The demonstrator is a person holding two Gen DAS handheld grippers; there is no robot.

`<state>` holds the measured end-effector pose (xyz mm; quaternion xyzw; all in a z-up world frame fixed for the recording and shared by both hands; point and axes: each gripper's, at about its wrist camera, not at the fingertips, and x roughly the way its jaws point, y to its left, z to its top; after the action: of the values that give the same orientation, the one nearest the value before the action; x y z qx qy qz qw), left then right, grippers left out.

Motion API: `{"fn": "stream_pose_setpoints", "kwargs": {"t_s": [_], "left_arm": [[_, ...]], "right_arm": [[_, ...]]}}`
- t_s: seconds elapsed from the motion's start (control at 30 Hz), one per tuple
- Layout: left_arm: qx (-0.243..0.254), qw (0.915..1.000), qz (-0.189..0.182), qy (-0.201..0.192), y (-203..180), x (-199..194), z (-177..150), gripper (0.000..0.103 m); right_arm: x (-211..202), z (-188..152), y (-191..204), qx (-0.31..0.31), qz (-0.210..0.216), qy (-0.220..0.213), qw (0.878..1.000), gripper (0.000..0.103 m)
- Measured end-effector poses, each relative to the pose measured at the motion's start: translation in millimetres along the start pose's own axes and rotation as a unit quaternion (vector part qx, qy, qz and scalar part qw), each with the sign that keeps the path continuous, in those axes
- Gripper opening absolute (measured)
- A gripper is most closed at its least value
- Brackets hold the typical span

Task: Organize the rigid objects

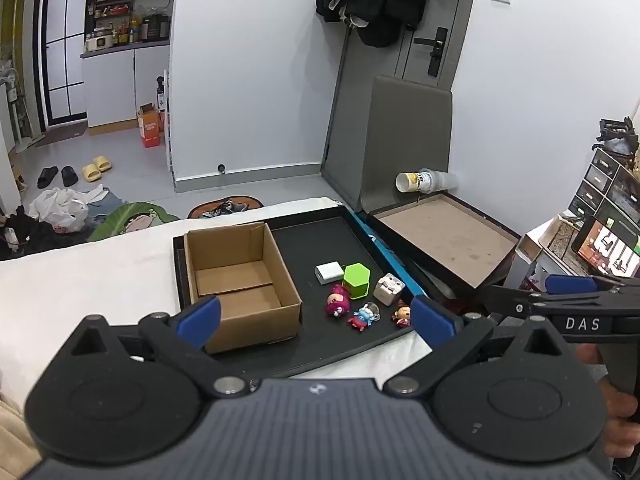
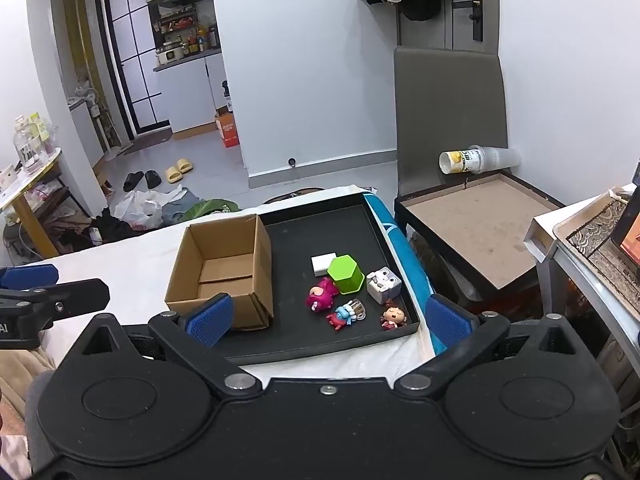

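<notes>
While both views show the tray (image 1: 320, 352), only the left shows a hand (image 1: 618, 420).

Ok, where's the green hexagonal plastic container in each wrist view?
Left wrist: green hexagonal plastic container, right of centre on the black tray.
Right wrist: container near centre.
Shared landmark: open cardboard box on its left.

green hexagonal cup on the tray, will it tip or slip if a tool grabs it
The green hexagonal cup looks like rigid plastic, so it should probably keep its shape under a squeeze. Its flat side faces likely give the pads a steady seat, though the glossy surface might slip. It stands taller than the pink figure touching it, so a low push could tip it.
</notes>
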<state>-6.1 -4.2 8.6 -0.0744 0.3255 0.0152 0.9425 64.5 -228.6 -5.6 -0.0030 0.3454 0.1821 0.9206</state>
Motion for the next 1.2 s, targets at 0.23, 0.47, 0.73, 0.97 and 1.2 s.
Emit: {"fn": "stream_pose_setpoints", "kwargs": {"t_s": [0.23,0.47,0.73,0.97,1.2], "left_arm": [[0.000,1.0000,-0.002,-0.005,-0.1,-4.0,-1.4,0.101],[-0.004,1.0000,-0.003,-0.001,1.7,-4.8,-1.9,0.101],[-0.004,1.0000,-0.005,0.000,2.2,-4.6,-2.7,0.101],[-0.005,1.0000,-0.005,0.000,1.1,-4.2,-2.1,0.101],[-0.004,1.0000,-0.004,0.000,1.2,-4.3,-1.6,0.101]], "right_arm": [[-0.9,0.9,-1.1,0.000,-0.002,-0.002,1.000,0.103],[-1.4,0.5,-0.1,-0.005,0.001,-0.002,1.000,0.103],[-1.1,0.2,-1.1,-0.005,0.001,-0.004,1.000,0.103],[-2.5,0.0,-2.1,0.000,0.008,-0.002,1.000,0.103],[-1.9,-0.8,-1.7,-0.004,0.003,-0.002,1.000,0.103]]}}
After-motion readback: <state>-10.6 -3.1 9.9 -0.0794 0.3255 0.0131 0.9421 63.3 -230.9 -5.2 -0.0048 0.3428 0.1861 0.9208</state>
